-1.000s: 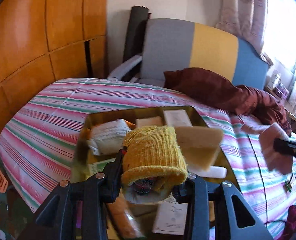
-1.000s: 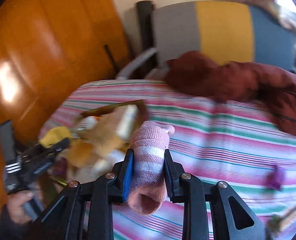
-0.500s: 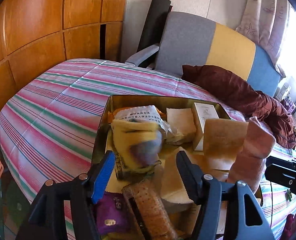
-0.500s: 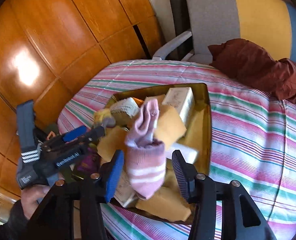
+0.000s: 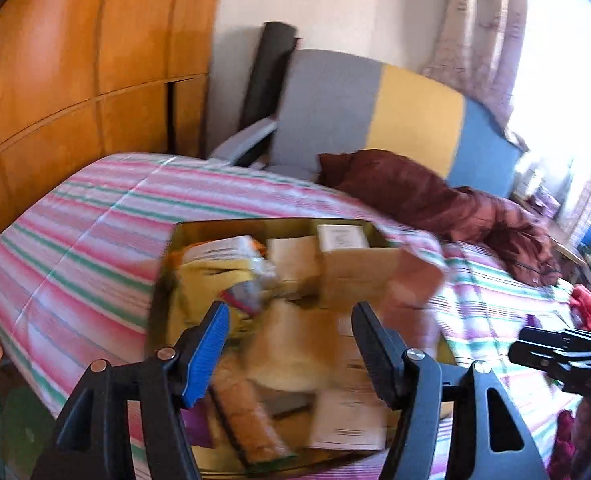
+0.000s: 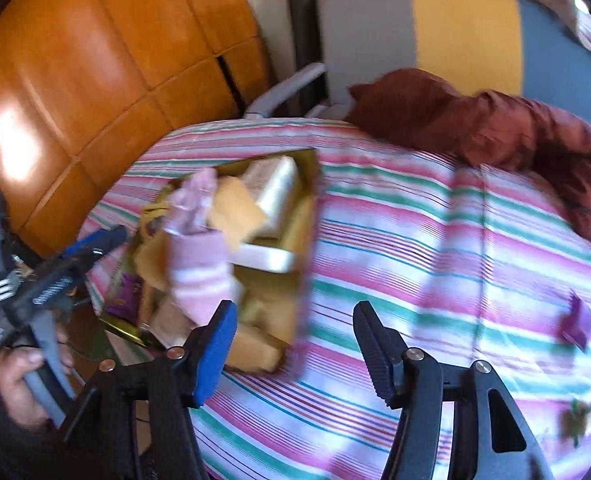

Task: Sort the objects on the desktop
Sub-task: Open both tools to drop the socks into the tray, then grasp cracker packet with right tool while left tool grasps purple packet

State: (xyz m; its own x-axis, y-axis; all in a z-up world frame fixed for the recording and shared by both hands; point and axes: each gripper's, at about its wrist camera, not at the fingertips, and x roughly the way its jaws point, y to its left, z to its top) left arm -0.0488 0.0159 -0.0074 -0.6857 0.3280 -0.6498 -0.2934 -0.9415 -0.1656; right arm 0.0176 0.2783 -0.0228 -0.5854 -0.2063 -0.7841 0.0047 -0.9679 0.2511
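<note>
A: Holding my left gripper (image 5: 289, 342) over the tray (image 5: 177, 240), jaws apart, nothing between them. Its yellow sock (image 5: 211, 280) lies in the tray among the boxes and packets.

B: And the right?

A: My right gripper (image 6: 293, 346) has just been opening too; its jaws stand apart over the striped cloth (image 6: 435, 248), empty. The pink sock (image 6: 197, 256) is clear of the pads, above the tray's near side; the blur hides whether it has landed.

B: What's the surface?

A: A table under that pink, green and white cloth. The gold tray sits near its left edge, crammed. A purple scrap (image 6: 575, 318) lies well apart on the right.

B: The room?

A: Orange wood panels (image 5: 75, 80) on the left, a grey, yellow and blue chair (image 5: 375, 120) behind the table, a dark red jacket (image 5: 435, 204) heaped against it, curtains (image 5: 479, 32) by a bright window.
</note>
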